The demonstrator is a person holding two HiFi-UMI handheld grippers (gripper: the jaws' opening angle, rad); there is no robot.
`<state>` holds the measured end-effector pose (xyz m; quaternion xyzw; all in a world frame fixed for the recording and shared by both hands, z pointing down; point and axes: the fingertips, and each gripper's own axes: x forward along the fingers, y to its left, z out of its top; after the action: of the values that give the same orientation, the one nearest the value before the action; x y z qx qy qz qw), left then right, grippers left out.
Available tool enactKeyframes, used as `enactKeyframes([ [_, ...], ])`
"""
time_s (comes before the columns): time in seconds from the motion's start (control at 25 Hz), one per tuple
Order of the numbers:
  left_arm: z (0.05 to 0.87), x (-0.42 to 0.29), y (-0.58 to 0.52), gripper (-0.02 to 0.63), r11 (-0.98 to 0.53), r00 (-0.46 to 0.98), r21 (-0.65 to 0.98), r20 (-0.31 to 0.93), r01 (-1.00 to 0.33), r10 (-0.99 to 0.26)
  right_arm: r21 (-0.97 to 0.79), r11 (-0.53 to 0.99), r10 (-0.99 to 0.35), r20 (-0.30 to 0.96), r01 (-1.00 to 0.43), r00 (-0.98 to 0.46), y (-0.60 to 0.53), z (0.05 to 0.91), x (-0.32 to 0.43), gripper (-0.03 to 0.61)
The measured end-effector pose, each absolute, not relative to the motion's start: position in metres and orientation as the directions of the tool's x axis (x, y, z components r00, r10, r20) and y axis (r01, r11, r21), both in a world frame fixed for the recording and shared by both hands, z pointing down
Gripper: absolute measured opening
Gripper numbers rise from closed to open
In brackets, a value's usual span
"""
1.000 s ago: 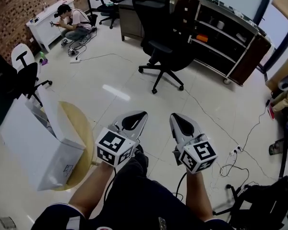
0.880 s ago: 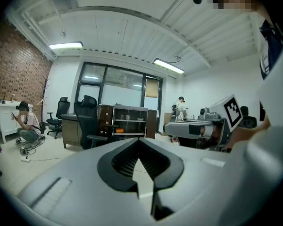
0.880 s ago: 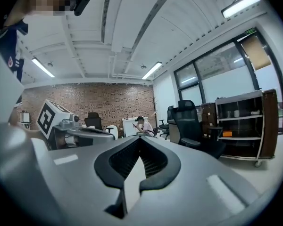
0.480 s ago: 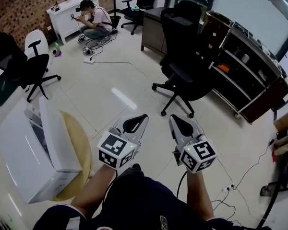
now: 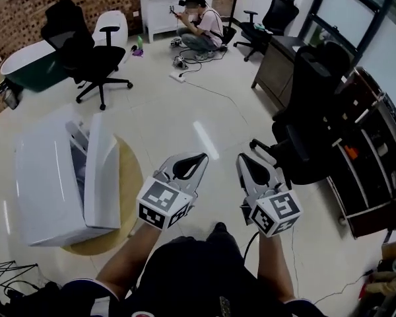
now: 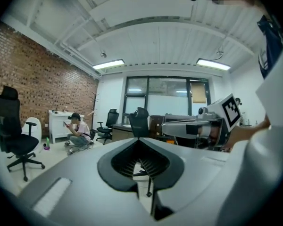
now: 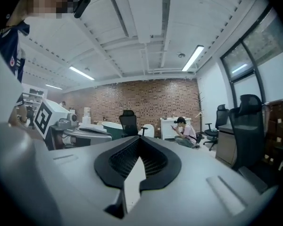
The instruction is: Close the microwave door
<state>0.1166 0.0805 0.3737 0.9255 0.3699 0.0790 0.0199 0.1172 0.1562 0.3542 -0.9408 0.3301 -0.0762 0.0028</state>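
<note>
The white microwave (image 5: 43,177) stands on a round wooden table (image 5: 127,183) at the left of the head view. Its door (image 5: 103,170) hangs open, swung out on the side nearest me. Both grippers are held side by side over my lap, to the right of the microwave and apart from it. The left gripper (image 5: 199,156) (image 6: 140,141) is shut with nothing in it. The right gripper (image 5: 241,157) (image 7: 140,138) is shut and empty too. Each shows at the edge of the other's view: the right gripper (image 6: 196,127) and the left gripper (image 7: 78,133).
Black office chairs stand at the back left (image 5: 86,51) and right (image 5: 313,124). A person (image 5: 201,25) crouches on the floor by a white desk (image 5: 162,2). A dark shelf unit (image 5: 376,170) lines the right side. A cable (image 5: 218,94) runs over the tiled floor.
The head view has swung left: the microwave and its table now sit higher and further in, and the shelf unit has slid to the right edge. Both grippers stay shut, side by side.
</note>
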Motion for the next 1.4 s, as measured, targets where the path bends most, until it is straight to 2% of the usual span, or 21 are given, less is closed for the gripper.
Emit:
enactKeyframes([
  [0.28, 0.377, 0.152, 0.021, 0.011, -0.864, 0.852, 0.088, 0.139, 0.496, 0.504, -0.03, -0.609, -0.789, 0.123, -0.793, 0.602, 0.089, 0.35, 0.168, 0.002],
  [0.52, 0.378, 0.177, -0.034, 0.011, -0.96, 0.952, 0.094, 0.137, 0.263, 0.275, -0.02, -0.363, -0.927, 0.111, -0.932, 0.359, 0.021, 0.349, 0.203, 0.002],
  [0.72, 0.377, 0.178, -0.077, 0.011, -0.994, 0.988, 0.099, 0.147, 0.042, 0.056, -0.029, -0.137, -0.982, 0.132, -0.99, 0.132, -0.033, 0.352, 0.218, 0.002],
  [0.88, 0.379, 0.158, -0.115, 0.011, -0.98, 0.977, 0.102, 0.152, -0.169, -0.153, -0.033, 0.06, -0.985, 0.162, -0.998, -0.065, -0.081, 0.364, 0.21, 0.002],
  [1.16, 0.379, 0.109, -0.155, 0.011, -0.869, 0.869, 0.08, 0.128, -0.489, -0.477, 0.01, 0.307, -0.93, 0.215, -0.952, -0.298, -0.136, 0.382, 0.184, 0.002],
  [1.4, 0.384, 0.059, -0.164, 0.011, -0.759, 0.763, 0.089, 0.142, -0.645, -0.631, 0.05, 0.415, -0.886, 0.249, -0.908, -0.391, -0.159, 0.39, 0.163, 0.002],
])
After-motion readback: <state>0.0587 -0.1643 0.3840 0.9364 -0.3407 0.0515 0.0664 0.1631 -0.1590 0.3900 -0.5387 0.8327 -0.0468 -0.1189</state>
